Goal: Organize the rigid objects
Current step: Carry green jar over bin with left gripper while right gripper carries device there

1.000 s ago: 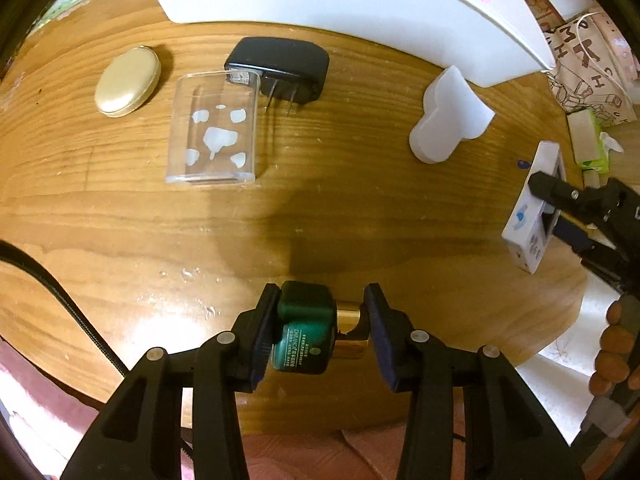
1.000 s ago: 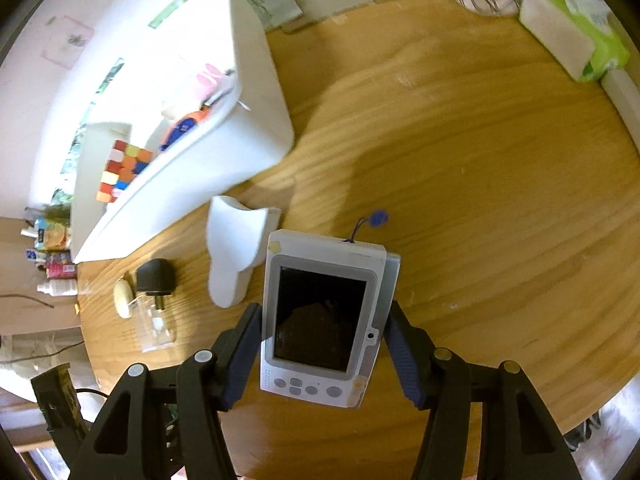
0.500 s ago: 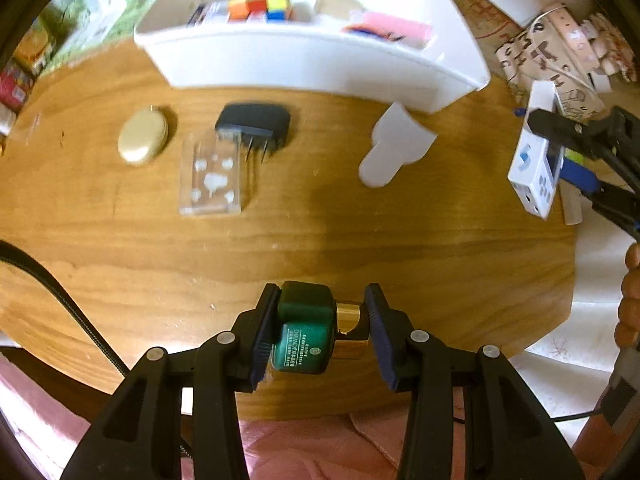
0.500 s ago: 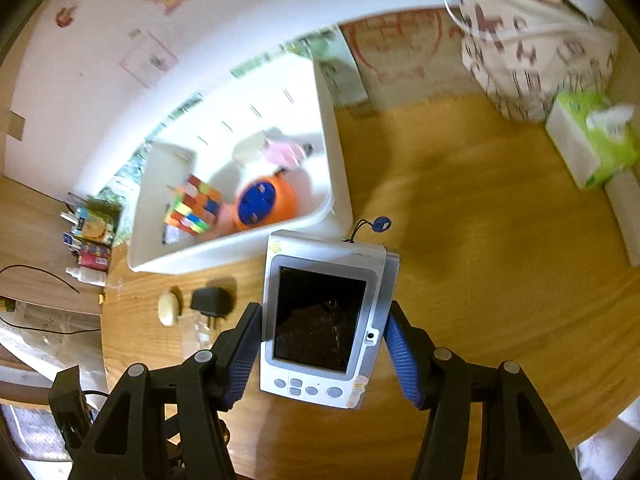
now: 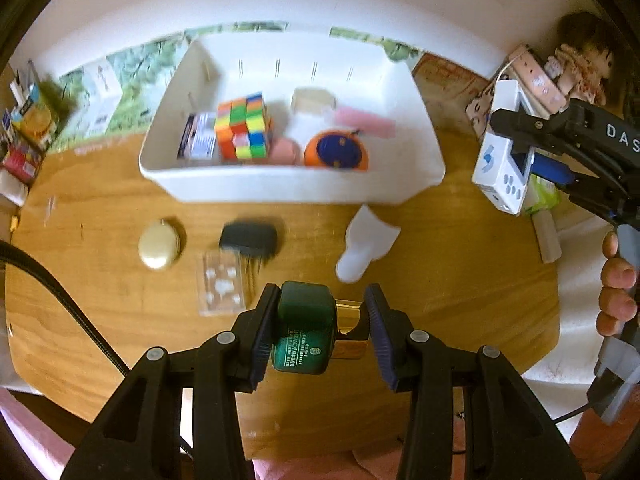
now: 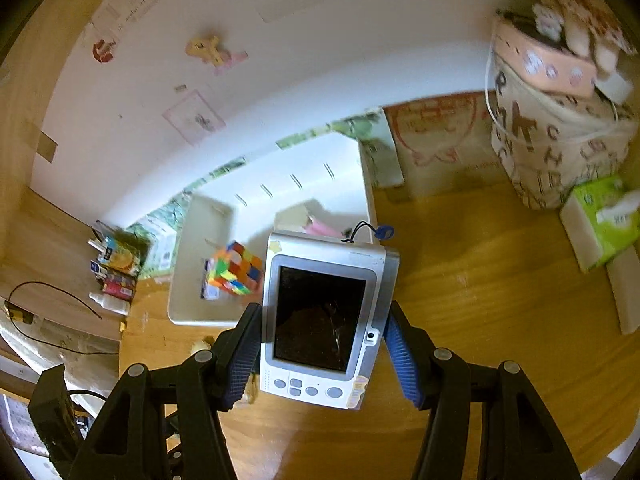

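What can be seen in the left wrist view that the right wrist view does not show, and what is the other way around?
Only the left wrist view shows the left gripper shut on a green bottle, plus the black charger and the clear plastic case on the table.

Only the right wrist view shows the screen of the handheld device and the wall stickers.

Both show the white bin with the colour cube, and the right gripper shut on the device.

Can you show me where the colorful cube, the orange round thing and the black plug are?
colorful cube (image 5: 242,128): left wrist view, front face.
orange round thing (image 5: 335,155): left wrist view, blue middle.
black plug (image 5: 248,237): left wrist view, body top.
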The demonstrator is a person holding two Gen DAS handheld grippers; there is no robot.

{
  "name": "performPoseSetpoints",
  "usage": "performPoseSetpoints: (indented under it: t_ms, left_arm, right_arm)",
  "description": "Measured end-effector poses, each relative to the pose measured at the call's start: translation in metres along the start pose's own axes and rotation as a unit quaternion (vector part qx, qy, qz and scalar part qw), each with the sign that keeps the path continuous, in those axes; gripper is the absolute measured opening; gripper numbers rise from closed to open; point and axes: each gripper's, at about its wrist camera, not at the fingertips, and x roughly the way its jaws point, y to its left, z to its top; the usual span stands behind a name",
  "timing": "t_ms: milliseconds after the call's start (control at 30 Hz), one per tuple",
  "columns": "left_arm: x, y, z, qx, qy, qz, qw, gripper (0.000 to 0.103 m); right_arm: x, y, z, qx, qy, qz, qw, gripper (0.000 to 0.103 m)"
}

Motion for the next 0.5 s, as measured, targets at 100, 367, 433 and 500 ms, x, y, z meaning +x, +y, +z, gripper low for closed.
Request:
performPoseSetpoints:
  t_ms: [100, 367, 433, 500]
  left_arm:
    - [-0.005, 0.000, 0.009, 0.006, -0.012, -0.001, 0.9999, 0.046]
    - [-0.010, 0.001, 0.044, 0.002, -0.045, -0.005, 0.9990, 0.046]
    - [-0.010, 0.004, 0.053, -0.005, -0.053, -0.010, 0.9985, 0.046]
    - [-0.010, 0.007, 0.060, -0.011, -0.060, -0.017, 0.9980, 0.047]
  right_arm:
    - [0.000, 0.005, 0.010, -0.001, -0.008, 0.004, 1.000, 0.061]
    - [0.009, 0.021, 0.038, -0.010, -0.027, 0.014, 0.999, 0.061]
    - [0.012, 0.025, 0.044, -0.013, -0.030, 0.017, 0.999, 0.061]
    - [0.016, 0.029, 0.049, -0.016, -0.034, 0.019, 0.999, 0.061]
